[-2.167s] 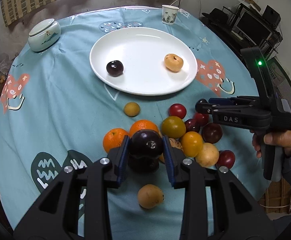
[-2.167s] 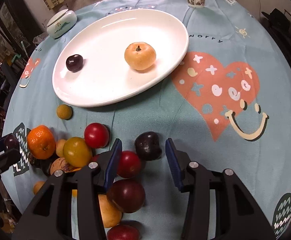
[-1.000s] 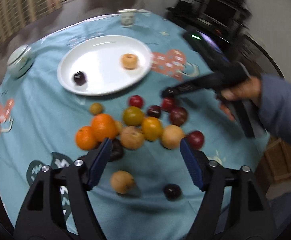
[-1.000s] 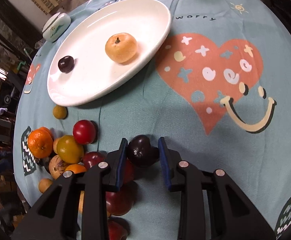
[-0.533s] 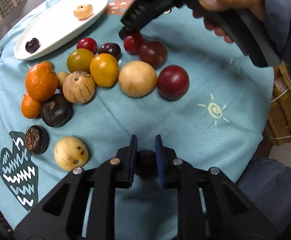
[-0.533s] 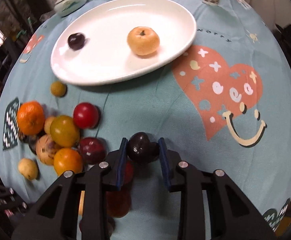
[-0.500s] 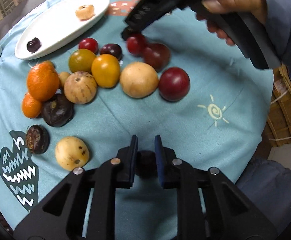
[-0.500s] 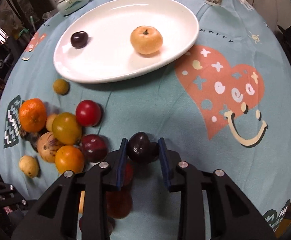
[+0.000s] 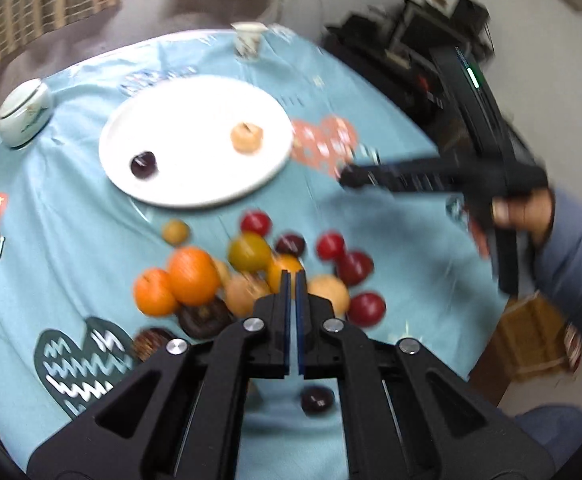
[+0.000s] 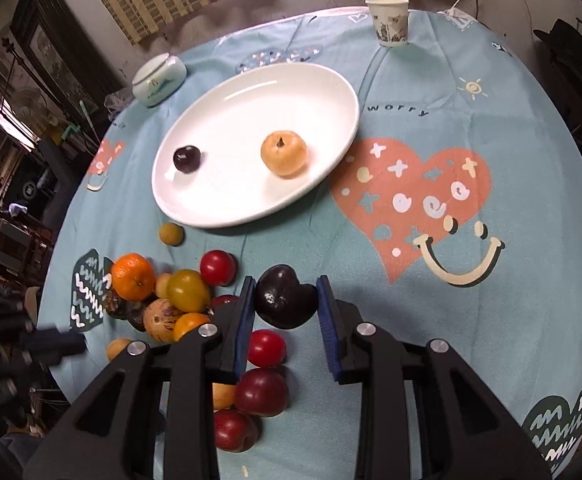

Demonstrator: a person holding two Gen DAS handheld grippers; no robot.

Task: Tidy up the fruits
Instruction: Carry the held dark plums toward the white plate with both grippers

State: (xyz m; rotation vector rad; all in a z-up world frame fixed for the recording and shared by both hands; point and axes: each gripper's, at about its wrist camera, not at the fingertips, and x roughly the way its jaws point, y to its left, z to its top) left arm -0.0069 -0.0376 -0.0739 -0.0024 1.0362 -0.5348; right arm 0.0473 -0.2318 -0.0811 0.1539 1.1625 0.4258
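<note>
Presently: right tongs (image 10: 286,303) clamp a dark purple heart-shaped plum (image 10: 285,297) above the blue tabletop (image 10: 491,300), short of the white oval plate (image 10: 331,92); left tongs (image 9: 290,286) pinched empty; risk: glossy skin probably slips, plum rolling into loose fruit.

One white plate (image 10: 227,120) at twelve o'clock holds two fruits; two oranges (image 9: 193,276) lie at nine; one paper cup (image 10: 388,21); one lidded jar (image 10: 159,80)
</note>
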